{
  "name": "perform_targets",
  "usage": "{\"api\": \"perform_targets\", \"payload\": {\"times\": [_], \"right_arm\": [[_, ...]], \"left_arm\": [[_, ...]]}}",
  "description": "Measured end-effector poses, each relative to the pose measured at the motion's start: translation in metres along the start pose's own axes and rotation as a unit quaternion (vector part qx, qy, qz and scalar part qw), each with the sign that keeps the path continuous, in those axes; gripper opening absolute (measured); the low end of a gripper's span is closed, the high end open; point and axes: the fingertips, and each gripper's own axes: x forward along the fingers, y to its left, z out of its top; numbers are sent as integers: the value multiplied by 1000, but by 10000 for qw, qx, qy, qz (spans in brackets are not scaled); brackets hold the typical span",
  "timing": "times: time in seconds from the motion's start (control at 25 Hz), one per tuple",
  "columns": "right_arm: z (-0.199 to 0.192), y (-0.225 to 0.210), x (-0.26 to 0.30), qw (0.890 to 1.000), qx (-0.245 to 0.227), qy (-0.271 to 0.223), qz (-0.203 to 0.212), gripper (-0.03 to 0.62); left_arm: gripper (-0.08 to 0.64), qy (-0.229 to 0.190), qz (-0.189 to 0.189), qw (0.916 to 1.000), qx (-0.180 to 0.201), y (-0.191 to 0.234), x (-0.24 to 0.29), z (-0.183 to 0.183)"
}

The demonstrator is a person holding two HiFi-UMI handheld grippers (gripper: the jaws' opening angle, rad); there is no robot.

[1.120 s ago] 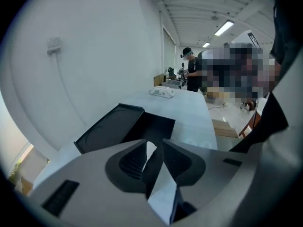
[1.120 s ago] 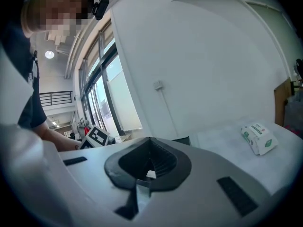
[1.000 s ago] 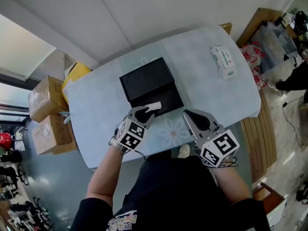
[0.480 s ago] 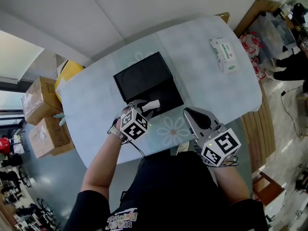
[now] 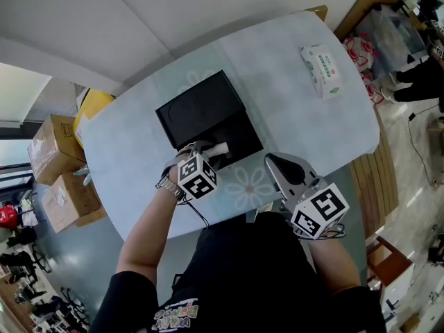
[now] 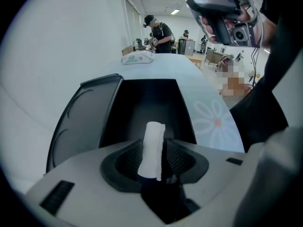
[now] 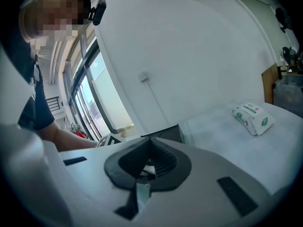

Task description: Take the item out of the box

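A black box (image 5: 239, 136) lies open on the pale table (image 5: 298, 116), its lid (image 5: 198, 106) flat on the far left side. My left gripper (image 5: 210, 151) hovers at the box's near edge. A white rolled item (image 5: 220, 147) stands upright between its jaws, which are opening. In the left gripper view the roll (image 6: 152, 148) leans on the left pad, and the box's dark inside (image 6: 142, 105) lies just beyond. My right gripper (image 5: 277, 164) rests shut over the table right of the box, holding nothing; the left gripper view shows it aloft (image 6: 222, 6).
A green-and-white tissue pack (image 5: 321, 71) lies at the table's far right end. Cardboard boxes (image 5: 52, 148) and a yellow object (image 5: 91, 105) sit on the floor to the left. A wooden bench (image 5: 378, 186) runs along the right. People stand far off (image 6: 158, 30).
The head view has drifted, so the table sits a little higher and further left. My left gripper stays at the box's near edge with the white roll between its jaws. The right gripper has barely moved.
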Motion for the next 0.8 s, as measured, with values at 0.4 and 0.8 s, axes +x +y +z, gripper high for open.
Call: {"api": "perform_targets", "payload": {"times": [0.4, 0.8], "right_arm": [[-8, -13, -1, 9997, 196, 35, -130, 9], [-15, -14, -6, 9994, 306, 34, -182, 9]], "left_arm": [[161, 178, -77, 9998, 5, 2, 21, 0], [160, 76, -220, 9993, -293, 1, 22, -1]]}}
